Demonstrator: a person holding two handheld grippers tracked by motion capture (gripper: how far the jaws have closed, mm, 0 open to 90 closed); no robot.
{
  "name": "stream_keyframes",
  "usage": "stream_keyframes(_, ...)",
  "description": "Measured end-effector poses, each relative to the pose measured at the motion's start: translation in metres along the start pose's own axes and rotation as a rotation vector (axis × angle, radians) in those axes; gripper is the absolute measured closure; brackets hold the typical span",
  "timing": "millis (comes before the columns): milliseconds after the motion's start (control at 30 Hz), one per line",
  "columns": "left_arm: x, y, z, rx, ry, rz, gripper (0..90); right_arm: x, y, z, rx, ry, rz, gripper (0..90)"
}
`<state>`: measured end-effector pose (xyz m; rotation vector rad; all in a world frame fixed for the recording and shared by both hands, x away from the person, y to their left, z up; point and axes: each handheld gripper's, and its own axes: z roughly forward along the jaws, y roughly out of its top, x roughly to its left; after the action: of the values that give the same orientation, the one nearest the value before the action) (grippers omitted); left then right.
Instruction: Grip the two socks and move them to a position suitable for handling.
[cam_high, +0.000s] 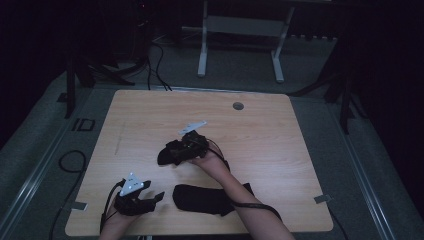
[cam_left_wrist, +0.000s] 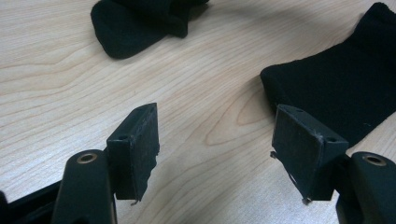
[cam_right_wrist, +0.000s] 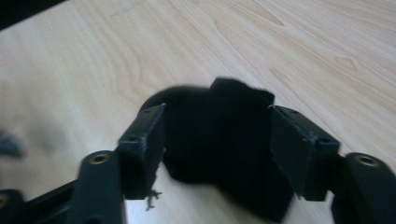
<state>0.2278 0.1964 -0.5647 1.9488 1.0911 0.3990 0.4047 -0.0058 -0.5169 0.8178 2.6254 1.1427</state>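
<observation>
Light wood-grain counter (cam_high: 260, 135) with rounded corners stands on grey carpet in a dark room. The right tongs (cam_high: 186, 148) stand part open with a bunched black sock (cam_right_wrist: 219, 135) between the jaws at mid-counter; whether they grip it cannot be told. The left tongs (cam_high: 150, 199) gape wide and empty near the front edge, just beside a second black sock (cam_high: 202, 199), a soft knit lying flat.

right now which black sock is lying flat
The sock nearest the person, beside the left gripper, lies stretched flat. The other sock is bunched up between the right gripper's jaws.
</observation>
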Motion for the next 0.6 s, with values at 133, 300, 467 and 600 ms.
stream_keyframes(133, 0.001, -0.001, 0.000, -0.001, -0.003, -0.006, 32.1, 0.004, 0.007, 0.025, 0.028, -0.040, 0.027, 29.6)
stream_keyframes(300, 0.003, -0.001, -0.002, -0.007, -0.002, -0.010, 32.2, 0.012, 0.003, 0.049, 0.071, -0.087, 0.021, 28.6)
stream_keyframes(467, 0.003, -0.001, -0.003, -0.017, 0.010, -0.015, 32.1, 0.022, -0.005, 0.059, 0.096, -0.154, -0.033, 37.2)
stream_keyframes(600, 0.003, -0.001, -0.003, -0.015, 0.009, -0.013, 32.1, 0.023, -0.004, 0.056, 0.100, -0.187, -0.049, 62.6)
